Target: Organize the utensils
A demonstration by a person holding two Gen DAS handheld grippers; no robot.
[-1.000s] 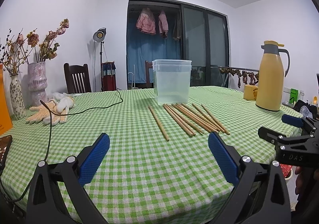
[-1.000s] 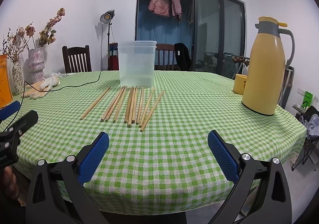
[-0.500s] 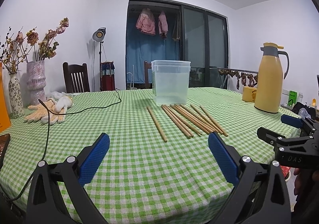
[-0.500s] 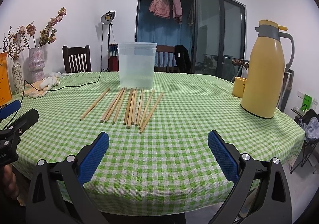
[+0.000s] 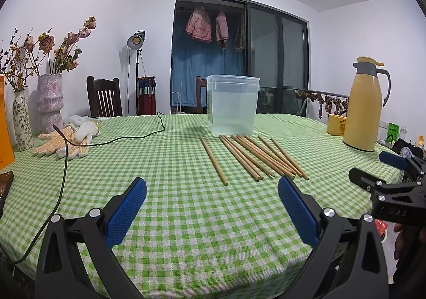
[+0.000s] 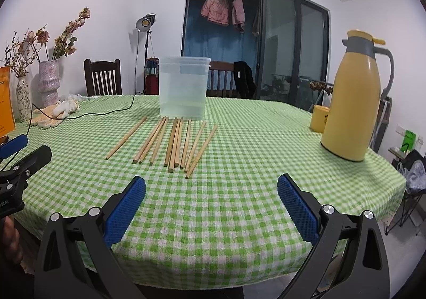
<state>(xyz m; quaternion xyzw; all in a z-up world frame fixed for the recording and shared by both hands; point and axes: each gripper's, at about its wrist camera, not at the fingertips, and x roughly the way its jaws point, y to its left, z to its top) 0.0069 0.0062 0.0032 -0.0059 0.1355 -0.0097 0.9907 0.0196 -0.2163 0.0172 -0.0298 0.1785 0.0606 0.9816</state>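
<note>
Several wooden chopsticks (image 5: pixel 253 156) (image 6: pixel 173 143) lie side by side on the green checked tablecloth, in front of a clear plastic tub (image 5: pixel 232 104) (image 6: pixel 183 87). One chopstick (image 5: pixel 213 160) lies apart to the left of the rest. My left gripper (image 5: pixel 212 187) is open and empty, held low over the near table edge, short of the chopsticks. My right gripper (image 6: pixel 211 185) is also open and empty, near the front edge. Each gripper shows in the other's view: the right gripper (image 5: pixel 383 171) at the right, the left gripper (image 6: pixel 24 150) at the left.
A yellow thermos jug (image 5: pixel 366 107) (image 6: pixel 354 102) and yellow cup (image 5: pixel 336 124) stand at the right. Work gloves (image 5: pixel 64 140), a black cable (image 5: pixel 111 140) and two vases with dried flowers (image 5: pixel 49 102) are at the left. Chairs stand behind the table.
Both grippers have dropped slightly and edged toward the table, so the chopsticks and tub sit a little higher in view. Both stay open. Nothing on the table moved.
</note>
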